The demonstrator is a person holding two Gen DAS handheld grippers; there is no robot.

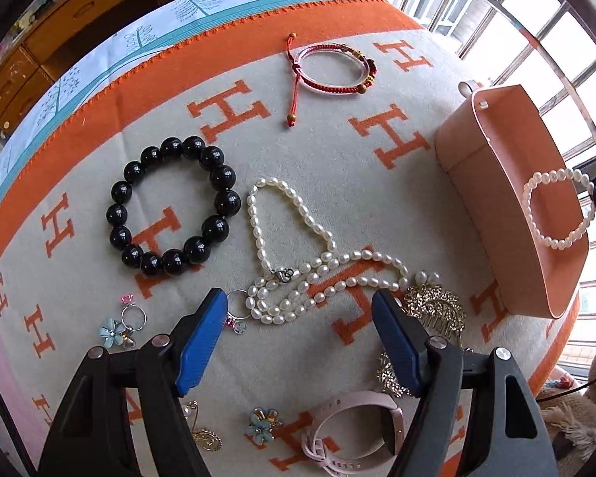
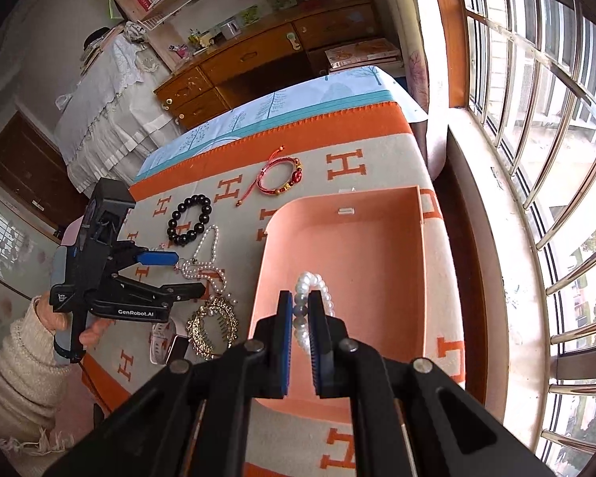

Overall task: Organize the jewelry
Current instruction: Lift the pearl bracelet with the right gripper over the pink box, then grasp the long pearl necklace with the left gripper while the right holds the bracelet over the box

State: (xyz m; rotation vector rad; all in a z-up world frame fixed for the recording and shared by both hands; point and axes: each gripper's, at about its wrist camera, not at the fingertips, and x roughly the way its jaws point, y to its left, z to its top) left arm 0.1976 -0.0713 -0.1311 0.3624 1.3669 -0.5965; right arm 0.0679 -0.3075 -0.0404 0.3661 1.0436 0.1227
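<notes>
Pearl bracelet: pinched between the blue pads of the right gripper, whose jaws are clenched on a few beads; it hangs over the floor of the peach tray, which suggests it is about to be set down there as the first sorted piece. In the left wrist view the same bracelet shows as a loop over the tray at three o'clock. Tray: open-topped, standing on the orange-lettered blanket beside the window, otherwise bare, so it looks like the collecting place. Left gripper: jaws released and wide apart, holding nothing, pointing steeply down with the lower strands of the pearl necklace between its pads; judged to be lining up on that necklace as the next pick. Around the necklace, still loose on the blanket: black bead bracelet at ten o'clock; red cord bracelet at twelve o'clock, well apart; gold hair comb at four o'clock, just beside; ring at eight o'clock, touching the left pad's tip; pink watch at six o'clock, near. Hand in a cream sleeve carries the left gripper, seen in the right wrist view at nine o'clock from the tray.
</notes>
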